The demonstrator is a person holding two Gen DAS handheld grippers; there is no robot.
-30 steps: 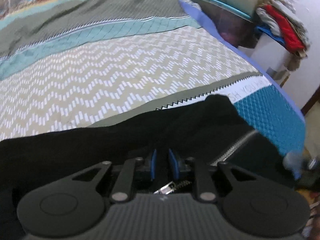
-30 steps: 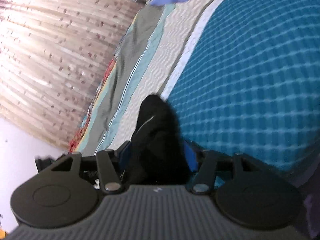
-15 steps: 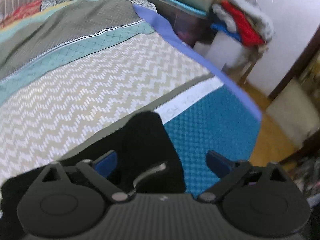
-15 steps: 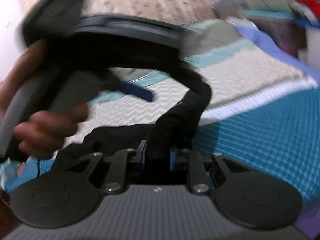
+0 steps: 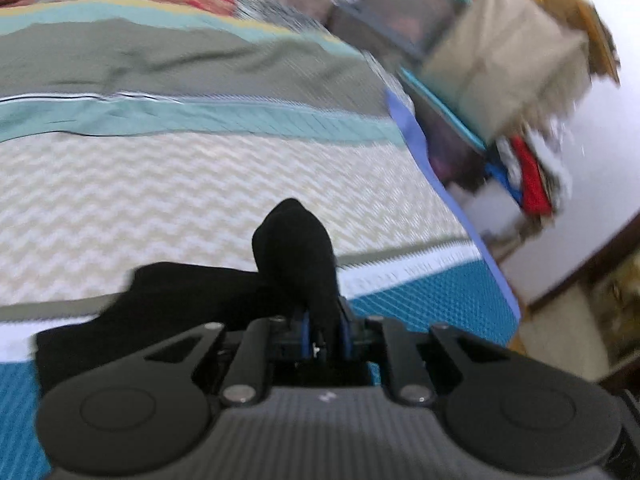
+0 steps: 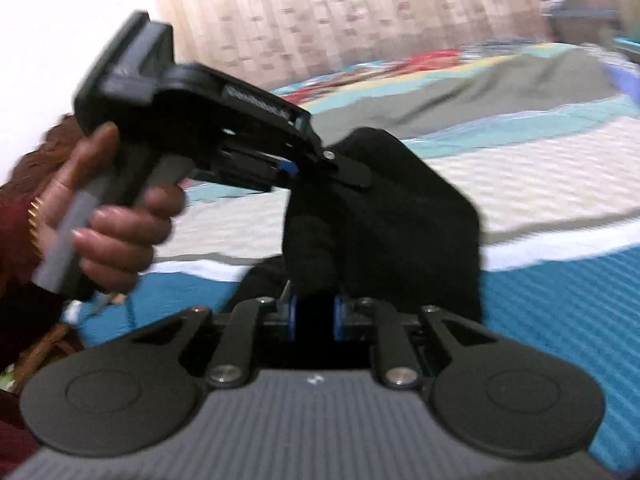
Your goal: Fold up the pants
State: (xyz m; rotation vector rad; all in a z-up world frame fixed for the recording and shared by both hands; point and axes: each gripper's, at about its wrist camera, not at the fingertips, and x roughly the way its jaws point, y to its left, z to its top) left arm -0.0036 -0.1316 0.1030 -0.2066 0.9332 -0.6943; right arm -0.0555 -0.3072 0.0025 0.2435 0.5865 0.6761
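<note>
The black pants [image 5: 208, 292] lie bunched on the patterned bedspread [image 5: 160, 184]. My left gripper [image 5: 325, 334] is shut on a raised fold of the black fabric. My right gripper [image 6: 314, 318] is shut on another part of the pants [image 6: 400, 216], which hang lifted between the two grippers. In the right wrist view the left gripper [image 6: 296, 168] and the hand holding it [image 6: 116, 216] show at the left, biting into the same bunch of cloth.
The bed's blue edge [image 5: 460, 208] runs along the right. Beyond it stand storage boxes [image 5: 420, 40], a beige bundle [image 5: 508, 60] and piled clothes [image 5: 528, 176]. A curtain [image 6: 360, 20] hangs behind the bed.
My left gripper was open half a second ago and has now shut on the pants again. Both grippers have lifted the cloth and come close together.
</note>
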